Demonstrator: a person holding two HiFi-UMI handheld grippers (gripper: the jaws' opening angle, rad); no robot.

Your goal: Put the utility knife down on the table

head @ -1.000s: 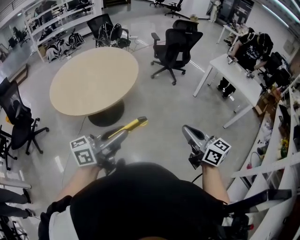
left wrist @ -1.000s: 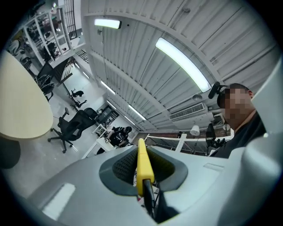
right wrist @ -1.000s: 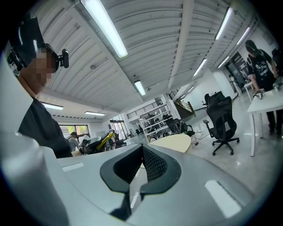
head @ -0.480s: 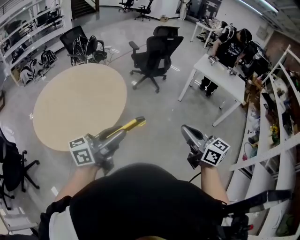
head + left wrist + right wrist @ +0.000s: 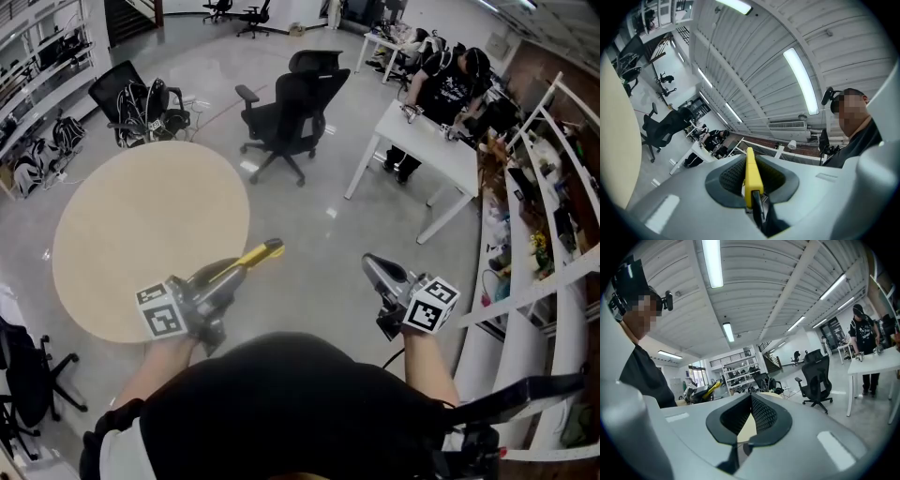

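Compared with a second ago, the round table (image 5: 141, 234) has slid from up ahead to just left of the left gripper (image 5: 228, 273). Looks like the person has closed in on it, so the put-down seems close but hasn't happened yet. The utility knife (image 5: 259, 252) is still up in the air, pinched in the left jaws with its yellow end poking forward. The right gripper (image 5: 369, 262) has its jaws pressed together on nothing. Count: one knife, two grippers, one round table.
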